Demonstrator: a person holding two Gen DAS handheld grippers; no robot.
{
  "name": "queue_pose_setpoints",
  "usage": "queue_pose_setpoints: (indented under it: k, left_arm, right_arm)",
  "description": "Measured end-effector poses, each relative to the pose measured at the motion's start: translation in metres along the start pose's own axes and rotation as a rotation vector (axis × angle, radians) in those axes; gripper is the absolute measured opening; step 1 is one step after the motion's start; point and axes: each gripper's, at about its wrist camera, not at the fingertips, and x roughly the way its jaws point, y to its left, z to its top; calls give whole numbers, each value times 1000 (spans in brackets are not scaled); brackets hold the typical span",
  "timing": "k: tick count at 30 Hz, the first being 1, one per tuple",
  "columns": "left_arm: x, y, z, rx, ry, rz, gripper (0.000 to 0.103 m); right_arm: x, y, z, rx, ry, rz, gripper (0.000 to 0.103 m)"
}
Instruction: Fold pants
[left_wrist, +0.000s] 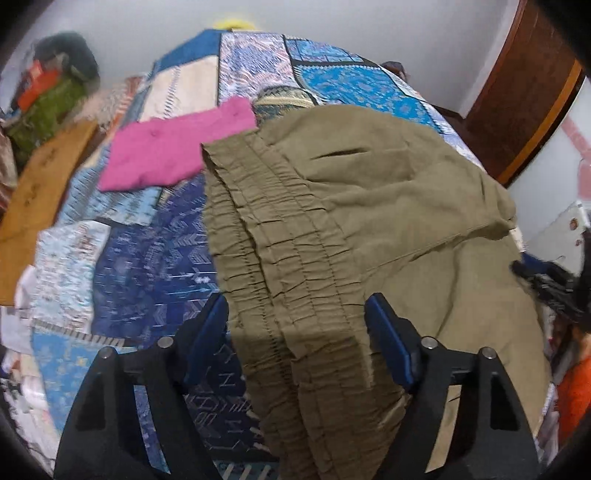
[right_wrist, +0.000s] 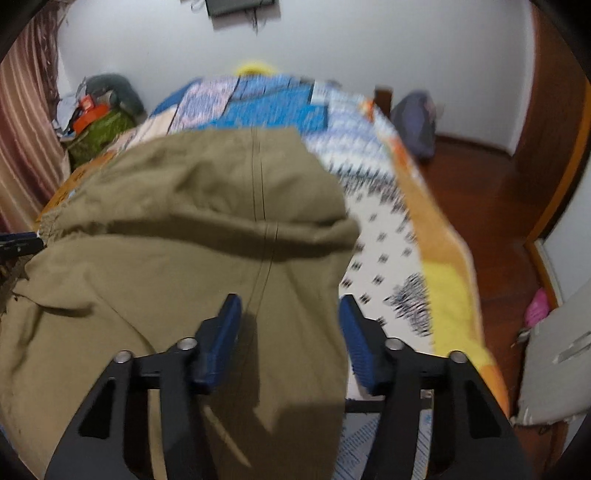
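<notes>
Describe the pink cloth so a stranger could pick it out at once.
Start at the bed with the blue patchwork bedspread. Beside the olive pants, next to their gathered waistband, lies the pink cloth, flat. It is the only bright pink piece on the bed.

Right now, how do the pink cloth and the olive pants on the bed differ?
The flat pink folded cloth is small and smooth; the olive-khaki fabric pants are far larger, rumpled, with a gathered elastic waistband. The pink cloth lies clear of both grippers; the pants run between the open jaws of the left gripper and right gripper. Both rest on the blue patchwork bedspread.
</notes>
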Motion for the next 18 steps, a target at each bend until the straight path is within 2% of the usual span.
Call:
queue_pose_setpoints:
  k: [2,4,5,6,7,8,12,18]
  left_arm:
    - [6,4,4,-18,13,-27,77]
    - [9,4,7,-2,8,-17,76]
    - [10,2,9,8,3,-3,75]
    - [11,0,9,24,-4,20,75]
    - [12,0,11,35,-6,31,75]
    - [12,0,12,47,-9,40,75]
    - [14,13,18,47,2,73,74]
    - [17,32,20,6,13,29,78]
  right_arm:
    - [2,-3,-2,-19,9,22,48]
    - [1,-4,-2,-45,22,32,46]
    - [0,-4,-2,-54,27,25,38]
    - [-2,-5,-3,-57,27,-2,25]
    - [-3,-7,-4,-52,24,-14,19]
    - [-5,-10,-6,-41,21,-17,9]
    - [-10,-17,-11,6,22,38,8]
    - [-6,-7,-5,-20,49,24,8]
